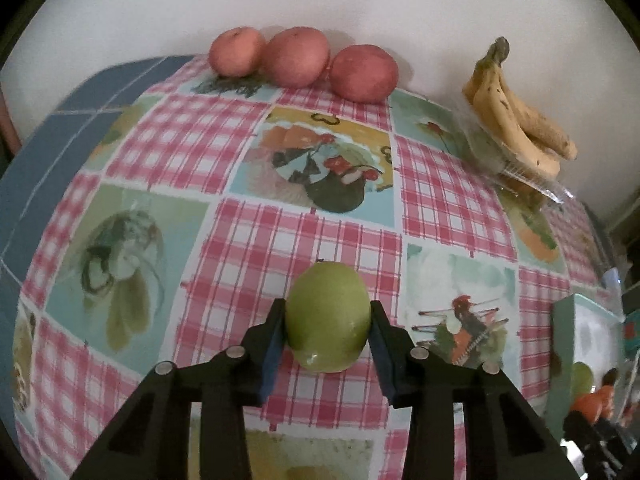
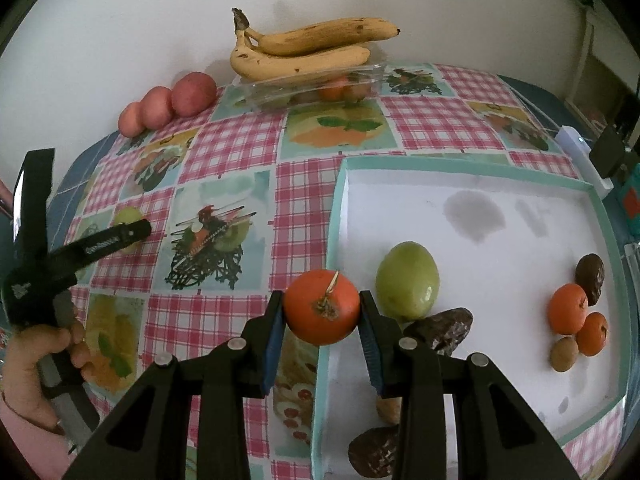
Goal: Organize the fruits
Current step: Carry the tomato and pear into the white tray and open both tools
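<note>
My left gripper is shut on a green apple just above the checked tablecloth; it also shows in the right wrist view. My right gripper is shut on an orange tangerine, held over the left rim of a white tray. In the tray lie a second green apple, two tangerines, several dark brown fruits and a small brown one. Three red apples line the wall.
A bunch of bananas rests on a clear plastic box by the wall, also in the left wrist view. The table's blue edge runs on the left. The tray's corner shows at the right.
</note>
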Available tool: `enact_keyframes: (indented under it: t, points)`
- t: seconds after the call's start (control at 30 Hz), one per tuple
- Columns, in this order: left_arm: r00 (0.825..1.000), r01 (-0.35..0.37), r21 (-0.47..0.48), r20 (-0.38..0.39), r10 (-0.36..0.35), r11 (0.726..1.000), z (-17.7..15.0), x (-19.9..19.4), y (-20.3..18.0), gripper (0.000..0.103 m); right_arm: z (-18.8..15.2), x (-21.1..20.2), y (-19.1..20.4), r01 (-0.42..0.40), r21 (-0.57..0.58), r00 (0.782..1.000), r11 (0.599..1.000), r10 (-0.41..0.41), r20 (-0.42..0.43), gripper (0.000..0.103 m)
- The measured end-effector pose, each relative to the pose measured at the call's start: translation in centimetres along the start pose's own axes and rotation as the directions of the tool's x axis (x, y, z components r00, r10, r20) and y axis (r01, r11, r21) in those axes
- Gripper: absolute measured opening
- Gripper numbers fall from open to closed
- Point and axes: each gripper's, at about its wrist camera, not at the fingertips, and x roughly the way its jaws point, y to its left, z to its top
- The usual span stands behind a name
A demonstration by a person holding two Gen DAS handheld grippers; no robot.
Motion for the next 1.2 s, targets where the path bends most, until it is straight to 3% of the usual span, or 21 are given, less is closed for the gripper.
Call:
enact_keyframes:
  t: [0.2,0.37,0.57,0.77,1.2]
  points:
    - [0.998,0.006,-0.086,-0.055,-0.011,0.996,-1.2,-1.2,0.5,0.042,-0.4,-0.5,-0.3,-0.006,0.006,1.000,1.000,0.006,0.007,0.037]
    - [1.000,-0.002,-0.092,-0.025,-0.001,0.996,-2.3,-4.0,0.0,0.042,-0.8,-1.3,-0.7,-0.012,0.023,1.000,1.000,0.011,0.016,0.037]
    - [0.999,0.045,-0.052,0.031,-0.044,0.998,-4.3,-8.2,-1.5,0.042,-1.6,-3.1,-1.2,-0.019,0.042,0.999,0.999,0.017,0.039,0.037]
    - [0.997,0.080,-0.032,0.007,-0.080,0.996,-6.9,-9.6,-2.6,0.042,-2.9,-4.6,-2.6,-0.021,0.070,0.999,0.997,0.018,0.043,0.037]
    - [0.993,0.119,0.116,-0.013,-0.119,0.986,-11.2,-11.0,-8.1,0.042,-4.6,-5.8,-8.7,0.027,0.184,0.999,0.982,-0.031,0.020,0.037]
